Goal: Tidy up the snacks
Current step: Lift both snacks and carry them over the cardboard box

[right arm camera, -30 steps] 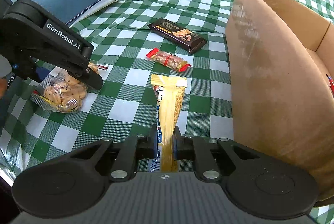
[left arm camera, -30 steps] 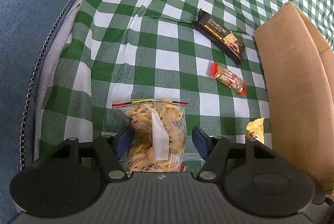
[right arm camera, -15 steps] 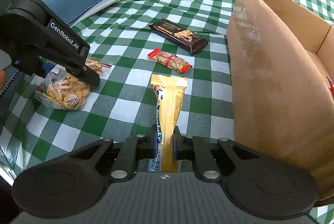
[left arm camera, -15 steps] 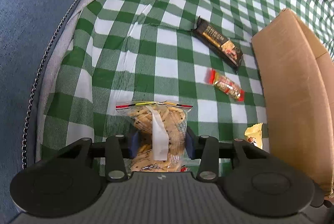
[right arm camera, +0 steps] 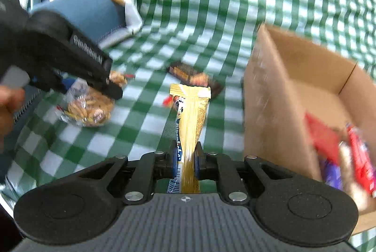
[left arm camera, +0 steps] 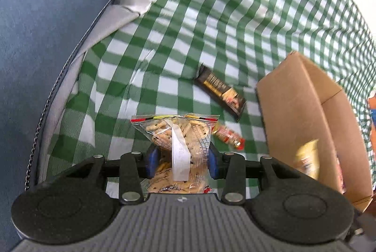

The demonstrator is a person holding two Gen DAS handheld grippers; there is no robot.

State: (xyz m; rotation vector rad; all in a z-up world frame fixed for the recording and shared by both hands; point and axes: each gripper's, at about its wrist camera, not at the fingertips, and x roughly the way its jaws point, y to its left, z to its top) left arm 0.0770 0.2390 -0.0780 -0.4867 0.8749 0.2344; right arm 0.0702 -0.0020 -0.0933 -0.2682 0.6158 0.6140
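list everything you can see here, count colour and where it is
cracker bag: 1, clear with tan crackers, between the left gripper's pads
gold snack bar: 1, gold, clamped in the right gripper
dark bar: 1, black-brown, on the cloth
small red snack: 1, red and tan, on the cloth beside the box
cardboard box: 1, brown, right side, red and purple packets inside
checked cloth: 1, green-white, under everything
blue cushion: 1, left edge
left gripper: 1, black
right gripper: 1, black
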